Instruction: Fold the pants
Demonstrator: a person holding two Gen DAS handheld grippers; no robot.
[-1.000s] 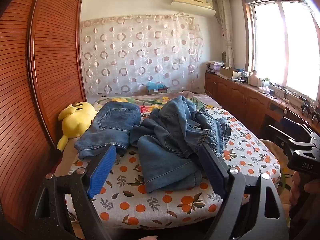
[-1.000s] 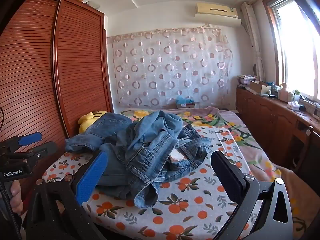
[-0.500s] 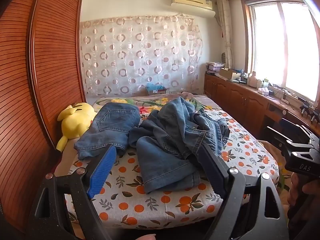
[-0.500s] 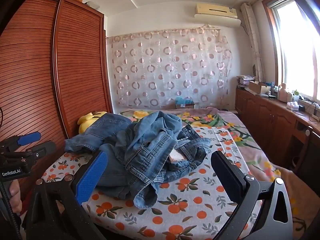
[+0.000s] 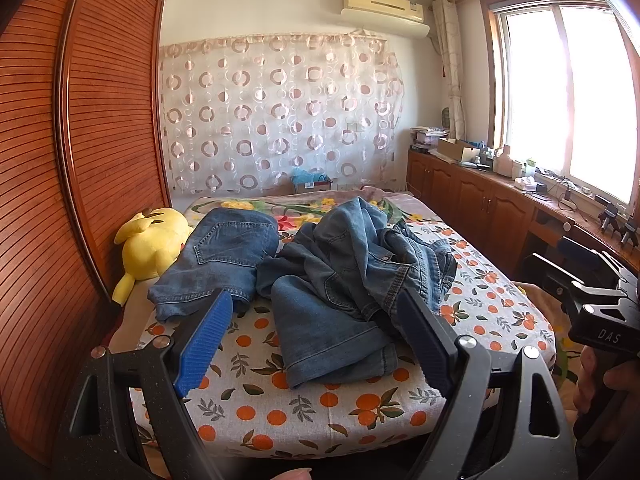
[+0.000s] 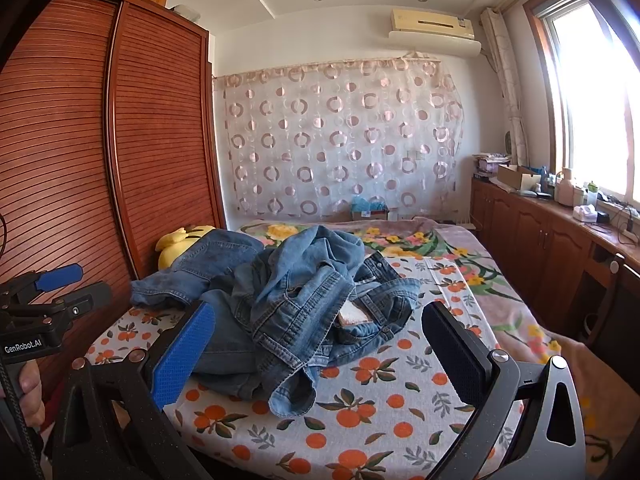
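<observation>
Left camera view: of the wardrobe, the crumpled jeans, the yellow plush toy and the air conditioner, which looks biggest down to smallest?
1. wardrobe
2. crumpled jeans
3. yellow plush toy and air conditioner look alike; the air conditioner is farther away, so unranked.

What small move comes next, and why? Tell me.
Probably bring the left gripper forward and down to the hem of the crumpled jeans at the near bed edge. Both grippers are open and empty, the right gripper included, and the jeans lie in a heap, so they need pulling flat before folding.
</observation>
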